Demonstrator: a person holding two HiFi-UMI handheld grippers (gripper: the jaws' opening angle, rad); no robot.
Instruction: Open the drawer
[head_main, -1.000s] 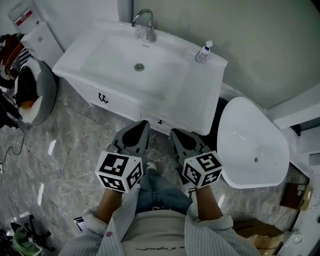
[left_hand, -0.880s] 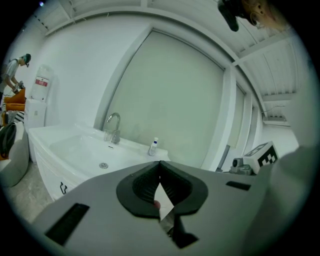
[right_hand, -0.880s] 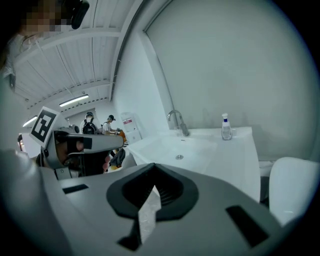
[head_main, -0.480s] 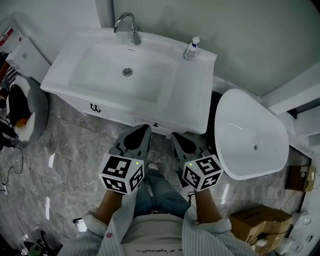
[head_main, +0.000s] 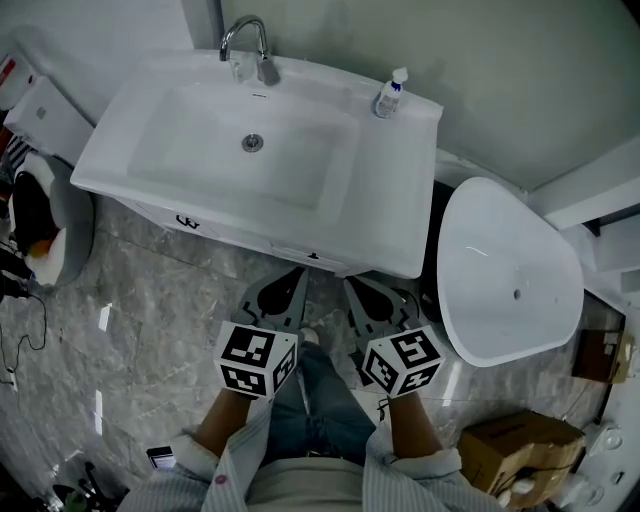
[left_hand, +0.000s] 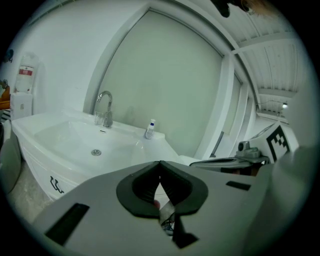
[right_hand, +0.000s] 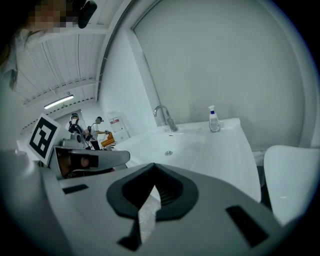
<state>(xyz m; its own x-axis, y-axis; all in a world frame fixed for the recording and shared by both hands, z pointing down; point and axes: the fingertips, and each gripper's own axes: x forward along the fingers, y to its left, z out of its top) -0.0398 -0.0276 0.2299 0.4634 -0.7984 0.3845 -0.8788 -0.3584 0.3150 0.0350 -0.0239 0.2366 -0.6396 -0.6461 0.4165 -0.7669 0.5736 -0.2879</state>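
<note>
The white vanity (head_main: 395, 235) carries a sink, and its drawer front (head_main: 232, 232) shows as a thin strip under the basin's near edge. A black handle (head_main: 187, 221) sits on it at the left and a smaller black handle (head_main: 313, 256) near the middle. The left handle (left_hand: 56, 185) also shows in the left gripper view. My left gripper (head_main: 297, 271) (left_hand: 160, 163) points at the vanity front, just short of the middle handle. It is shut and empty. My right gripper (head_main: 351, 284) (right_hand: 153, 165) is beside it, also shut and empty.
A faucet (head_main: 245, 45) and a small bottle (head_main: 391, 93) stand at the back of the sink. A white oval fixture (head_main: 510, 275) lies on the floor to the right, with a cardboard box (head_main: 510, 450) nearer me. A grey round tub (head_main: 70, 215) is at the left.
Both grippers have sunk a little in front of the vanity and stayed shut. The head view has shifted, so the sink now sits higher and more to the left in the picture.
</note>
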